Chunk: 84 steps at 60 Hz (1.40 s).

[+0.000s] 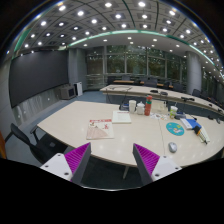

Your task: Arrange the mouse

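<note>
A small grey mouse (172,147) lies on the pale table (100,125), just beyond my right finger and near a round teal mat (175,128). My gripper (112,162) is open and empty, held off the near edge of the table. Its two fingers, each with a purple pad (77,158), stand wide apart with only the table edge and the dark floor between them.
On the table lie a red-printed paper (99,129), a white sheet (121,117), a white cup (132,105), a red bottle (147,104) and a pen (201,134). A dark chair (27,145) stands at the left. A second long table (165,96) is behind.
</note>
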Motion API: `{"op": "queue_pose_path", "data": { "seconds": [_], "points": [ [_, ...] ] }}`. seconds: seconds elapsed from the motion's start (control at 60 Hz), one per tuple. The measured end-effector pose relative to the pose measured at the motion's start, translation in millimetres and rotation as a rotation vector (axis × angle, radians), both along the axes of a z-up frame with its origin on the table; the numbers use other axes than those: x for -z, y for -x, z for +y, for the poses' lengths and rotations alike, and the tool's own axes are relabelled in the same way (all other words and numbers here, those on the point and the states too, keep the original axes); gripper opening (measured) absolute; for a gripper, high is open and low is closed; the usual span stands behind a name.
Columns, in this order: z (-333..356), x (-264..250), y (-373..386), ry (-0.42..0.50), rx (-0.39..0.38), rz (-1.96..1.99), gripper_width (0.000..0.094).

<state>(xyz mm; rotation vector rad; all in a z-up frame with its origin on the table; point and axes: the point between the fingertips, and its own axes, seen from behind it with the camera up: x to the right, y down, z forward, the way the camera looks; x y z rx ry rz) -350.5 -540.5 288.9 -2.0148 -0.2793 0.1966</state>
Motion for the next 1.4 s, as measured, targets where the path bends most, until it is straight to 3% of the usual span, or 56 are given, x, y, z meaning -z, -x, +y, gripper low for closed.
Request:
{"op": "queue_pose_path", "data": {
  "seconds": [0.117,0.383,0.483,0.683,0.967,1.05,1.133,1.4],
  "points": [
    [7.3,23.3,-21.9,0.008,0.042,-0.026,0.0862],
    [37.3,140.0,-137.8,0.124,0.209,-0.108,0.0861],
    [65.7,169.2,-197.9,0.132,0.287,-0.123,0.0858],
    [151.6,217.1,-303.8,0.121,0.358,-0.143,0.0856],
    [289.6,276.8,-372.3,0.159,0.341,-0.117,0.0787],
    [309.0,297.0,-374.2,0.186,0.308,-0.13,0.0702],
    [320.1,300.6,-373.4,0.179,0.299,-0.108,0.052],
    [322.0,301.0,-371.3,0.195,0.259,-0.111,0.0385]
  ]
}}
